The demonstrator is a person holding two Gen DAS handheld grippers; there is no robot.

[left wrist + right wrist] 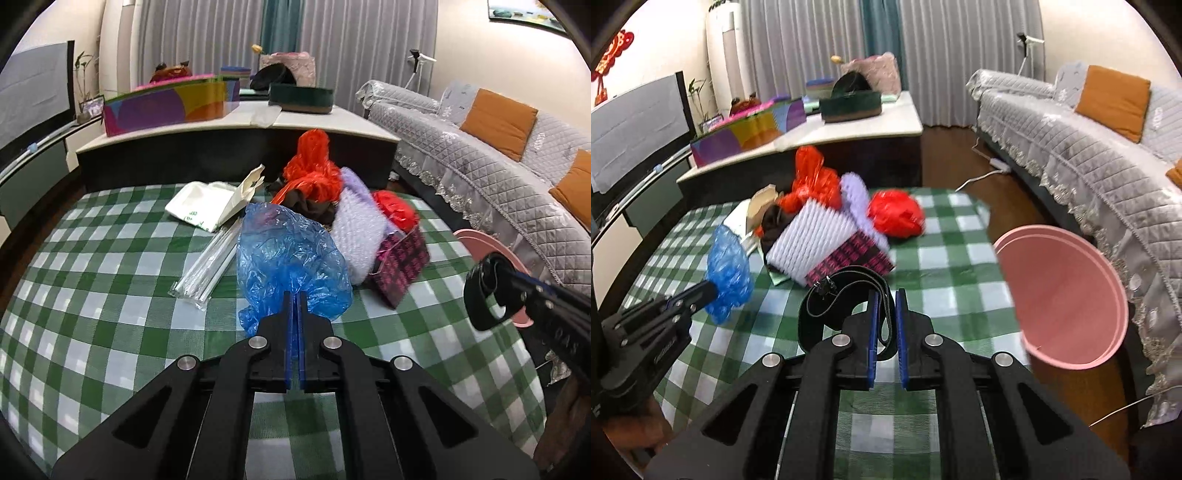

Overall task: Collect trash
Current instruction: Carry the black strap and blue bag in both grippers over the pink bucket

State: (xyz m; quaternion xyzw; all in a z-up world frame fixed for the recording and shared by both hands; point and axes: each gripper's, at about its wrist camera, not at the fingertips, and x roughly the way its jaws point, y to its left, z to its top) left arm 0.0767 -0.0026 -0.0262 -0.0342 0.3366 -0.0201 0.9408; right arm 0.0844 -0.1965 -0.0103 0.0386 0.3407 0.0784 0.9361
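Observation:
My left gripper [295,295] is shut on a crumpled blue plastic bag [291,254] and holds it just above the green checked table [110,295]; the bag also shows in the right wrist view [728,269]. My right gripper [887,295] is shut on a black strap [834,299] coiled in a loop above the table; it appears in the left wrist view [487,295]. A pink bin [1063,299] stands off the table's right edge. Behind lie red plastic bags [314,173], a purple-and-white ribbed wrap [820,240] on a black-and-pink box [857,258], and wrapped straws [207,266].
A white paper bag [207,203] lies at the table's far left. A low white-topped cabinet [332,122] with colourful boxes stands behind the table. A grey sofa [1089,147] with orange cushions runs along the right. A dark floor gap separates the table and the sofa.

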